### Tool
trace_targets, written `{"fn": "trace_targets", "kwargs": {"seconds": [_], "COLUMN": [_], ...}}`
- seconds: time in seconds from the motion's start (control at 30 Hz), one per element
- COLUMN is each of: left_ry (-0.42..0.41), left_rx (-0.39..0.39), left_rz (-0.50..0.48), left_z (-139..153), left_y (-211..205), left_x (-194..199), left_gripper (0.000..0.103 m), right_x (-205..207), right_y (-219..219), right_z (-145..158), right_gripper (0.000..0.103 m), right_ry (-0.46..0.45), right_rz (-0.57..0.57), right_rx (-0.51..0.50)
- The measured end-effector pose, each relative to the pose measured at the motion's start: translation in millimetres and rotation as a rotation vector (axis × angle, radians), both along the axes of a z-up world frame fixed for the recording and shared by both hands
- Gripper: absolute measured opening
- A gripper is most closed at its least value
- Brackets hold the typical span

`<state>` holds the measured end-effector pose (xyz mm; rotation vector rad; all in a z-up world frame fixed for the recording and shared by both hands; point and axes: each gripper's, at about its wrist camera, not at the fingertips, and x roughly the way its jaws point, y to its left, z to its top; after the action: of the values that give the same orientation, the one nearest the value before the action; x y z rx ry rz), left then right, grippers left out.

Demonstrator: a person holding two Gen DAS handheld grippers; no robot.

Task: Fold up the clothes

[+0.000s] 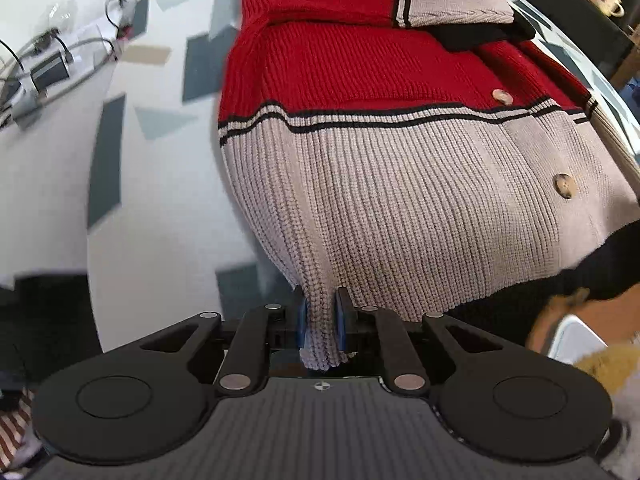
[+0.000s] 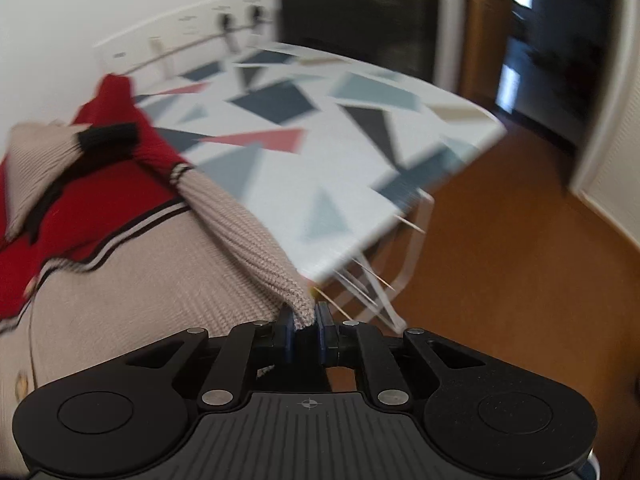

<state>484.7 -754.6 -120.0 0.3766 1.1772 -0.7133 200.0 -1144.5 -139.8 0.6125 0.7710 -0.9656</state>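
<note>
A red and beige knit cardigan with black stripes and brown buttons lies on the table with a geometric-patterned cloth. My left gripper is shut on the beige hem at its lower left corner, with the fabric bunched between the blue pads. In the right wrist view the cardigan fills the left side, and my right gripper is shut on the other beige hem corner, near the table's edge. A sleeve with a black cuff is folded across the red chest.
Cables and small devices lie on the table at the far left. A black cabinet stands beyond the table. The orange-brown floor shows to the right, with a doorway behind. Wall sockets line the wall.
</note>
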Motion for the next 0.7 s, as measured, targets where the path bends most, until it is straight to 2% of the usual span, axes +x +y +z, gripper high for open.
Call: {"fn": "trace_targets", "kwargs": {"seconds": [0.1,0.17,0.2,0.23,0.3,0.37,0.53,0.6,0.7], "left_ry": [0.025,0.024,0.026,0.019,0.004,-0.033,-0.120,-0.155,-0.255], "left_rx": [-0.008,-0.020,-0.026,-0.038,-0.065,-0.110,-0.207,-0.236,-0.254], "left_rz": [-0.009,0.003,0.006,0.000,-0.014,-0.023,-0.017,-0.015,-0.021], "left_z": [-2.7,0.0,2.6,7.8,19.0,32.8,57.6,65.7,78.9], "left_y": [1.0,0.1,-0.8,-1.7,-3.7,-5.2,-16.0,-24.4,-39.2], "left_x": [-9.5,-9.2,-8.2,-7.7,-6.8,-4.4,9.5,17.2,23.7], "left_gripper": [0.019,0.025,0.030,0.034,0.049,0.057,0.062,0.067,0.076], "right_x": [-7.6,-4.9,-0.9,3.1,10.0,20.6,52.9,66.2,91.3], "right_y": [-0.5,-0.3,1.0,2.3,7.8,12.2,-3.8,-19.5,-46.7], "right_z": [-9.1,-12.3,-11.4,-10.5,2.1,20.0,62.9,79.7,108.8], "right_gripper": [0.010,0.016,0.031,0.039,0.043,0.047,0.048,0.047,0.048], "right_ry": [0.036,0.053,0.062,0.070,0.017,-0.051,-0.223,-0.287,-0.349], "right_rz": [-0.021,-0.038,-0.047,-0.055,-0.042,-0.006,0.047,0.044,0.044], "right_rx": [0.021,0.033,0.032,0.032,0.007,-0.025,-0.032,-0.022,-0.019]}}
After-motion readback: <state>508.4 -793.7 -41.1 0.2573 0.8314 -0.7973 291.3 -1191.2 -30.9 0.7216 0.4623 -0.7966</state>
